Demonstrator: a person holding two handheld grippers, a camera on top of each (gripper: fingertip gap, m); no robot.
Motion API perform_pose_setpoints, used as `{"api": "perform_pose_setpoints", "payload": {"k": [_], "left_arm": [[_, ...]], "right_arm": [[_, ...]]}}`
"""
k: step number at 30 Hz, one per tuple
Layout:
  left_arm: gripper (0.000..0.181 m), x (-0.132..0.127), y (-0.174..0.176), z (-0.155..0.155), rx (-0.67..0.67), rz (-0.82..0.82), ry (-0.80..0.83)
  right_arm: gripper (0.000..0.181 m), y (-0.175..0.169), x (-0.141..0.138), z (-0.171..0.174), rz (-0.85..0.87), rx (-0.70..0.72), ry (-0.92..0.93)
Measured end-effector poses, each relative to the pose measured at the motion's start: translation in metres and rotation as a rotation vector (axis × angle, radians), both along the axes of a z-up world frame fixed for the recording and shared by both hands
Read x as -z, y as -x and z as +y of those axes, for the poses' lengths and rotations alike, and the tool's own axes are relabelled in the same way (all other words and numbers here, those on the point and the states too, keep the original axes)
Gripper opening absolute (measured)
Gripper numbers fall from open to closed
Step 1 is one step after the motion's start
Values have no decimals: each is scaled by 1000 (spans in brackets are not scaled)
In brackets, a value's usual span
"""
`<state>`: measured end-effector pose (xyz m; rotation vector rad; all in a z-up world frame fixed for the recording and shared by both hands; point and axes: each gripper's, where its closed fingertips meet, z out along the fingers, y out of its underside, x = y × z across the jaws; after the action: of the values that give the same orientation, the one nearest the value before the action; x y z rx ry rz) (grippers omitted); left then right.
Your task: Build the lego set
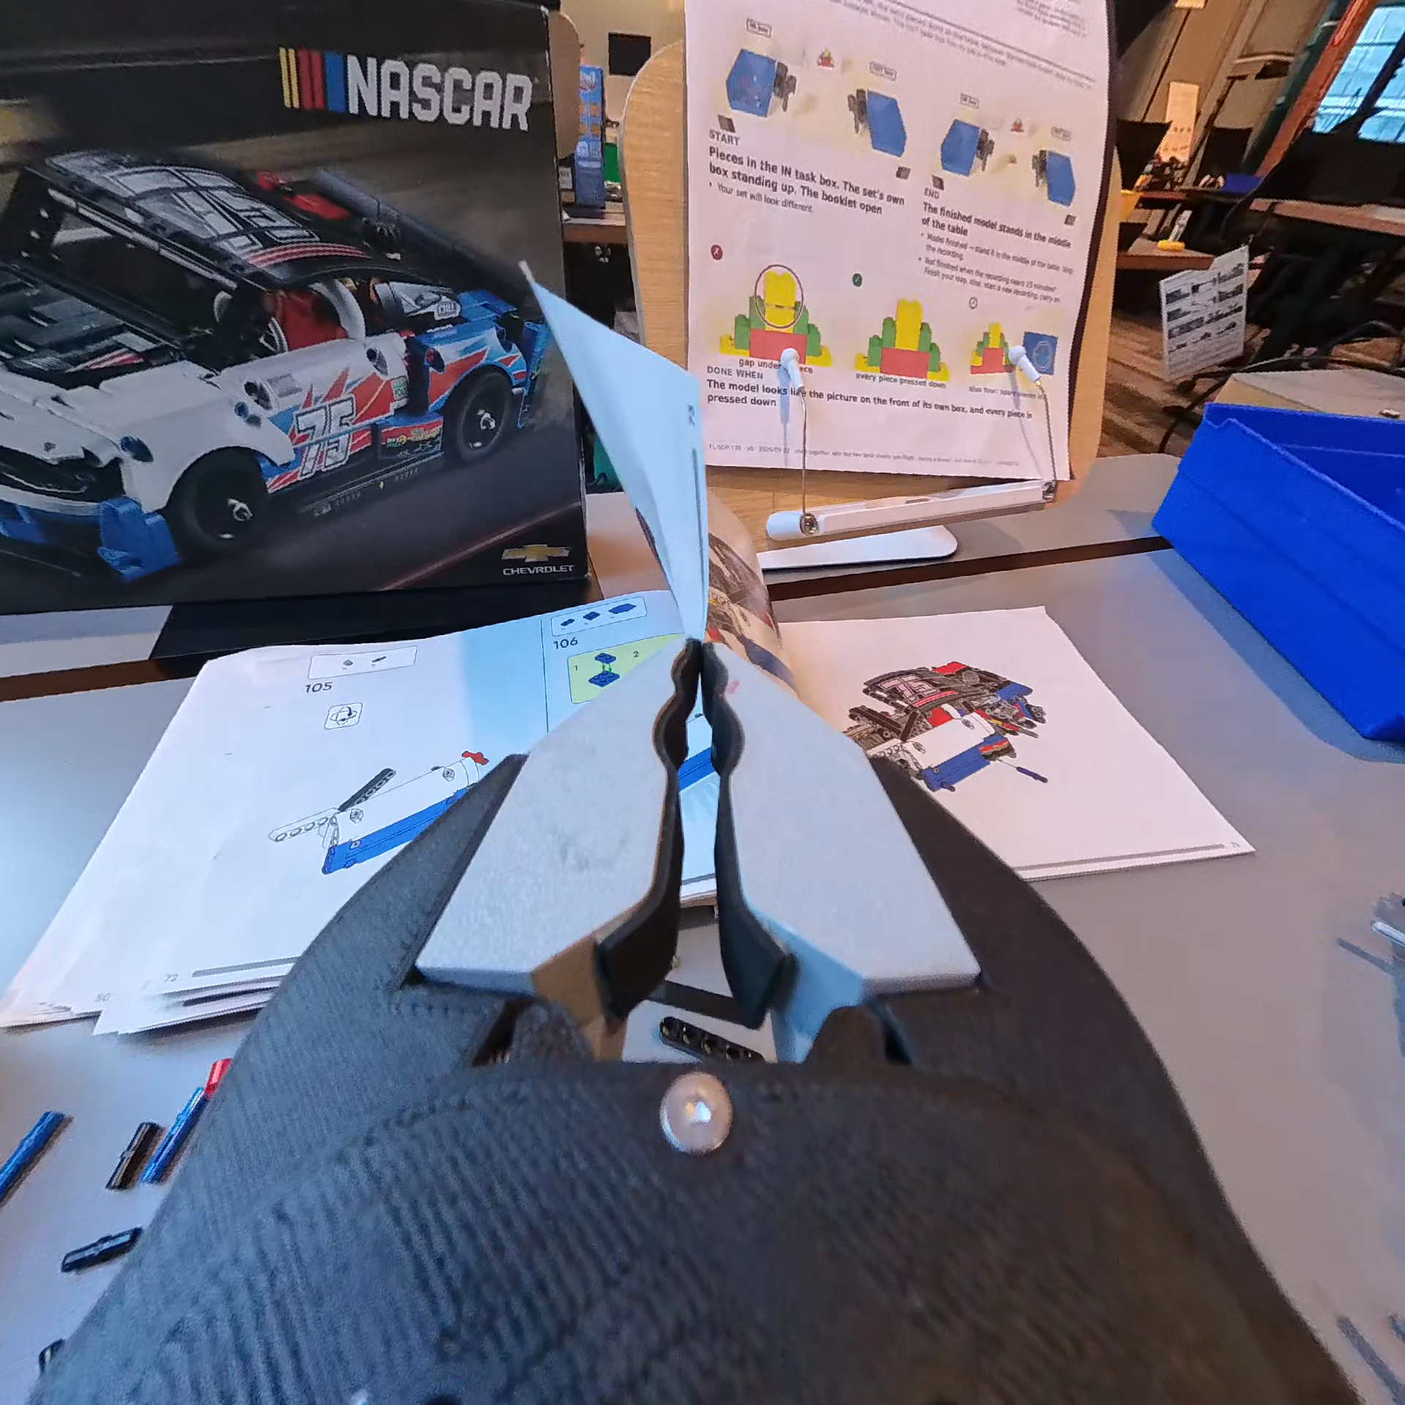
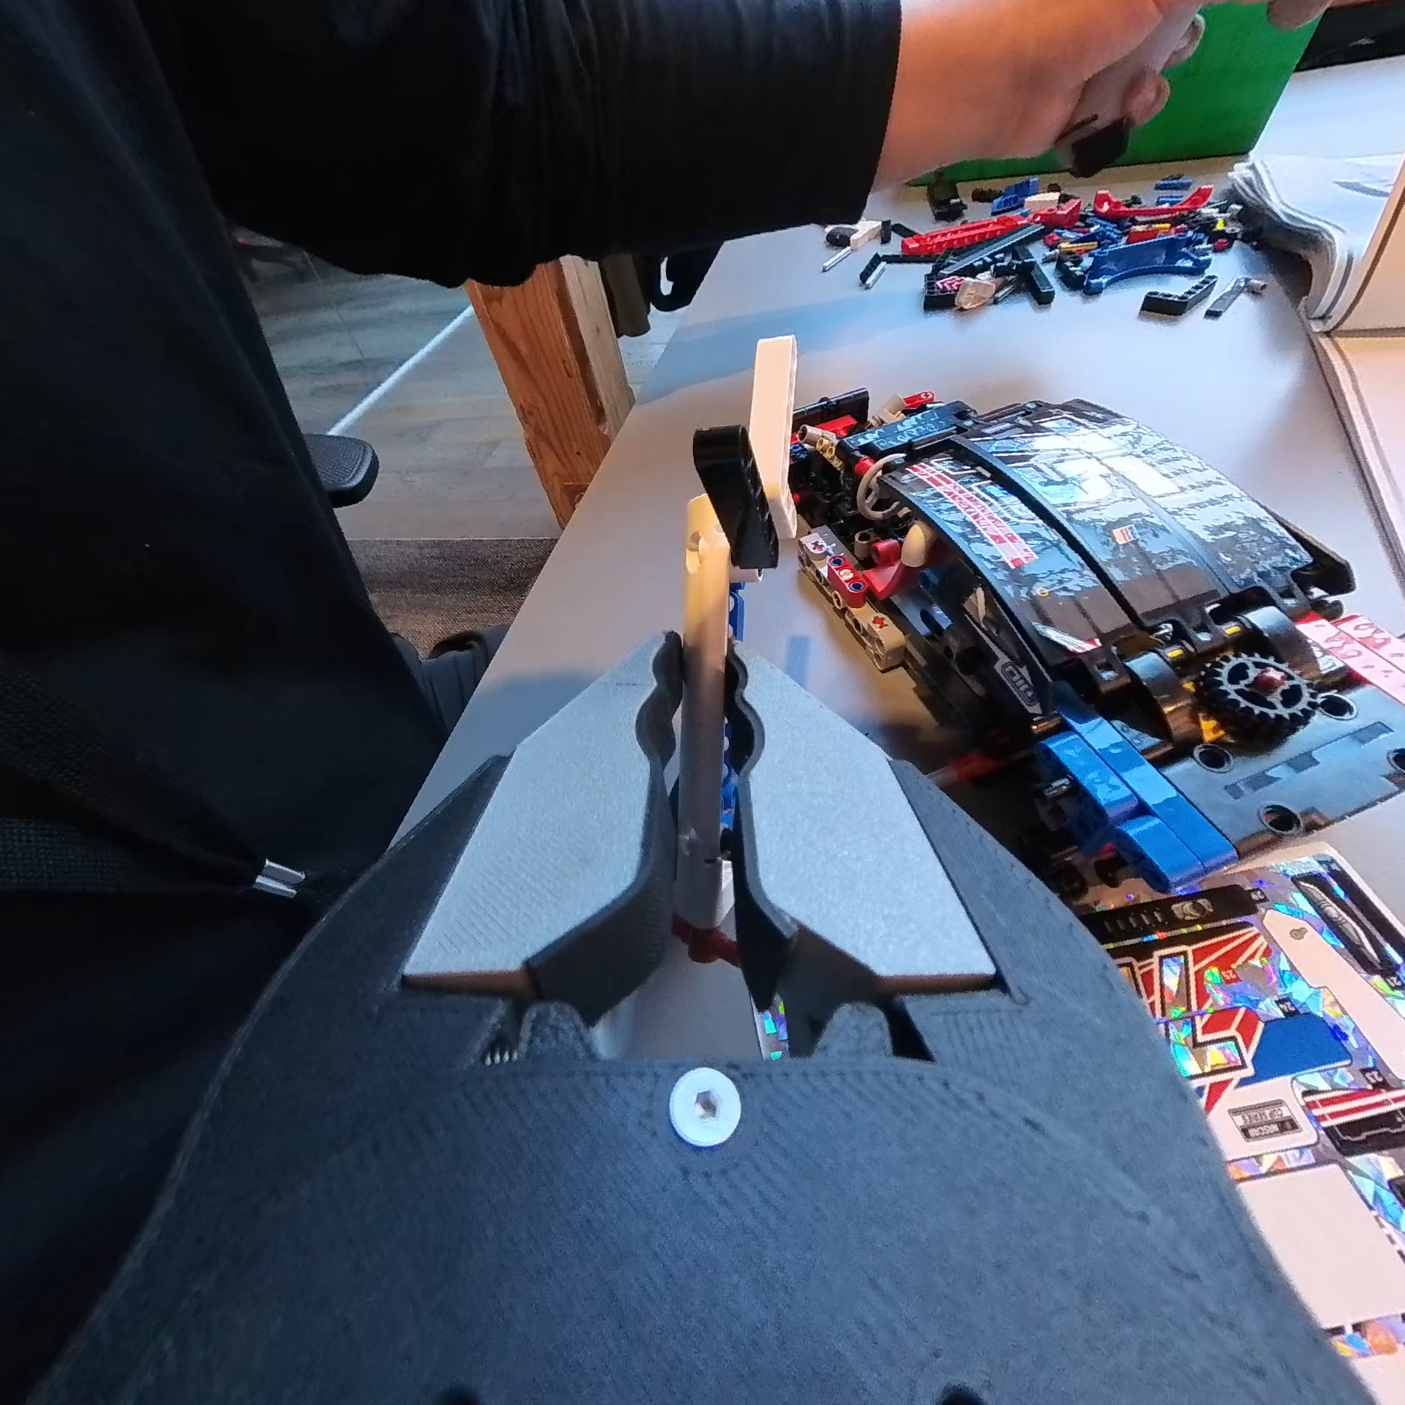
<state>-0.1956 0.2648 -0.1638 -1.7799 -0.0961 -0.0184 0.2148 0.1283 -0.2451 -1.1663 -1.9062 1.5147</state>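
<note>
My left gripper [image 1: 698, 654] is shut on a booklet page [image 1: 646, 448] and holds it standing upright above the open instruction booklet [image 1: 304, 798] on the grey table. My right gripper [image 2: 703, 661] is shut on a white, blue and black side-panel assembly [image 2: 707, 608] and holds it upright near the table's left edge. The part-built black and blue car model [image 2: 1064, 608] lies just right of it. A pile of loose pieces [image 2: 1064, 243] lies farther back.
The set's box [image 1: 281, 304] stands behind the booklet. A sheet on a stand [image 1: 889, 228] is at the back, and a blue bin [image 1: 1292, 547] at right. A sticker sheet [image 2: 1254, 1026] lies beside the car. A person's sleeve and hand [image 2: 988, 99] reach across above. One gripper's finger ends stand about 45 centimetres off the other's.
</note>
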Motion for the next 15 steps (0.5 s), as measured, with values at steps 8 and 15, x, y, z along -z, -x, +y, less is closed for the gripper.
{"api": "perform_pose_setpoints", "payload": {"k": [8, 15], "left_arm": [[0, 2, -1, 1, 5, -1, 0], [0, 4, -3, 4, 14, 1, 0]], "right_arm": [[6, 0, 0, 0, -1, 1, 1], [6, 0, 0, 1, -1, 4, 7]]}}
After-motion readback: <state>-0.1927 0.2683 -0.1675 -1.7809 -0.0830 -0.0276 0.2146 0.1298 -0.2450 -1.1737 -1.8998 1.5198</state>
